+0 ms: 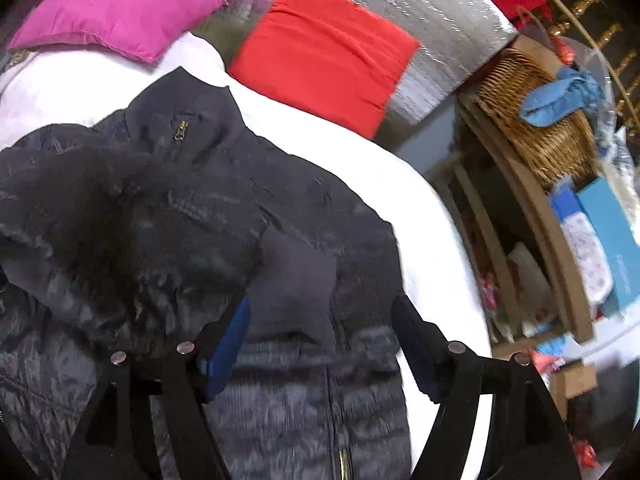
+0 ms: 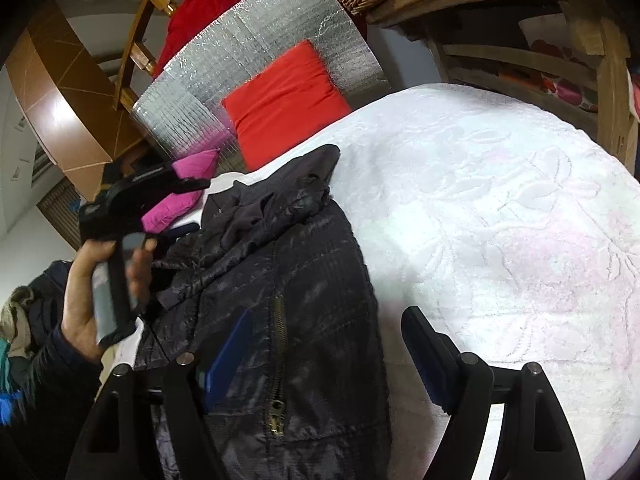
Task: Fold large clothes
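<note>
Folding partly done: dark quilted zip-up jacket (image 1: 248,216) is bunched at 9 o'clock on white textured bedspread (image 2: 500,208); left gripper (image 1: 320,332) and right gripper (image 2: 328,344) are released, gripping nothing.

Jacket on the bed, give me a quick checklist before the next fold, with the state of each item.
1. Left claw open, nothing pinched: ok.
2. Right claw open, over the jacket's edge: ok.
3. Jacket wholly on the white bedspread: cannot tell, its lower part is out of view.
4. Front zipper closed: ok where visible.
5. Fabric flat: not ok, the upper part is bunched and wrinkled.
6. Room to fold: ok, the bedspread beside the jacket is bare; red pillow and pink pillow lie beyond the collar.
</note>
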The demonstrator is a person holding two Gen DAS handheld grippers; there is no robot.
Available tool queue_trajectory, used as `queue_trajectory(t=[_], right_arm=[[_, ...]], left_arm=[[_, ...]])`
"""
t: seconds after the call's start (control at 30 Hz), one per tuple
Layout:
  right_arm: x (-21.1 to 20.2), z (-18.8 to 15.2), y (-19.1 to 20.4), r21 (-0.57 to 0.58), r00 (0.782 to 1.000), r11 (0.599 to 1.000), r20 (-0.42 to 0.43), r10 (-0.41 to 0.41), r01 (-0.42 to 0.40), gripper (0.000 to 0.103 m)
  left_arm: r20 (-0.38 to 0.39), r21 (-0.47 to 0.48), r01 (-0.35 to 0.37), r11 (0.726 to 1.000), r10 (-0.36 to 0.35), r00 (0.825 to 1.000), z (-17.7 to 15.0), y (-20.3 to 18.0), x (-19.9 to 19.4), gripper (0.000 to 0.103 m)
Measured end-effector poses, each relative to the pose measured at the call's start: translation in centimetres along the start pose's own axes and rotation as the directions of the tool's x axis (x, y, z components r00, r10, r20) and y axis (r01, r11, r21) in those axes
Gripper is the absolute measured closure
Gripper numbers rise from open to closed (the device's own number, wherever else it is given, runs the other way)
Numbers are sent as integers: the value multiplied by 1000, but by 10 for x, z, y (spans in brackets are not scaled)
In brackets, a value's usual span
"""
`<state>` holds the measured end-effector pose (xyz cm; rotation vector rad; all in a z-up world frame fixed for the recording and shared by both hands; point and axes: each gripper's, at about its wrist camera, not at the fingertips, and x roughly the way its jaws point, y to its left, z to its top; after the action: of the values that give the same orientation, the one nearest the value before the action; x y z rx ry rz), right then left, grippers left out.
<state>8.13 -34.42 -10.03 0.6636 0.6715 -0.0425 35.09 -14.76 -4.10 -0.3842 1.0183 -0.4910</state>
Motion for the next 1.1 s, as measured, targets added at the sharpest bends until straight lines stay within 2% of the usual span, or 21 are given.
queue_trajectory(t=[0.1, 0.17, 0.23, 0.27, 0.37, 0.4, 0.43, 0.47, 0.57, 0.83, 0.93, 1.0, 1.03, 1.07, 1.1], right_arm=[[10, 14, 8, 47, 997, 996, -25, 73, -72, 23], [25, 27, 17, 106, 985, 982, -58, 163, -156, 23], [46, 41, 29, 170, 962, 955, -88, 260, -243, 23], [61, 49, 36, 216, 942, 931, -104, 320, -292, 23], [109, 68, 62, 294, 899, 885, -141, 414, -362, 23], [122, 70, 68, 317, 890, 874, -152, 430, -369, 23], [145, 73, 76, 357, 870, 854, -178, 459, -378, 23], [165, 74, 83, 380, 861, 846, -196, 469, -374, 23], [202, 76, 97, 394, 870, 855, -216, 444, -338, 23], [263, 76, 99, 448, 909, 872, -251, 332, -195, 23], [270, 80, 95, 462, 924, 871, -238, 300, -164, 23], [275, 86, 92, 450, 936, 884, -236, 259, -131, 27], [277, 88, 93, 430, 942, 897, -246, 229, -106, 39], [279, 93, 96, 387, 947, 920, -265, 183, -69, 71], [278, 97, 100, 337, 951, 940, -275, 143, -44, 85]], left_arm=[[33, 13, 63, 998, -63, 997, -15, 21, -38, 24], [99, -4, 63, 998, -62, 993, -25, 41, -61, 20], [184, -48, 18, 999, -8, 983, -39, 72, -85, 19], [230, -82, -8, 997, 27, 973, -45, 89, -95, 19], [338, -224, -92, 970, 166, 927, -69, 141, -115, 19], [352, -273, -107, 956, 203, 914, -76, 156, -118, 19], [354, -318, -120, 940, 235, 905, -84, 171, -118, 19], [352, -341, -127, 931, 252, 901, -90, 180, -117, 19], [350, -369, -141, 919, 277, 895, -102, 196, -114, 19], [363, -337, -130, 933, 256, 896, -109, 202, -121, 19], [353, -346, -115, 931, 242, 904, -101, 205, -123, 19], [331, -354, -82, 932, 207, 921, -88, 210, -119, 19], [326, -362, -73, 929, 199, 924, -83, 213, -120, 19], [327, -376, -67, 924, 200, 924, -79, 216, -121, 19], [330, -395, -59, 917, 201, 922, -76, 219, -123, 19]])
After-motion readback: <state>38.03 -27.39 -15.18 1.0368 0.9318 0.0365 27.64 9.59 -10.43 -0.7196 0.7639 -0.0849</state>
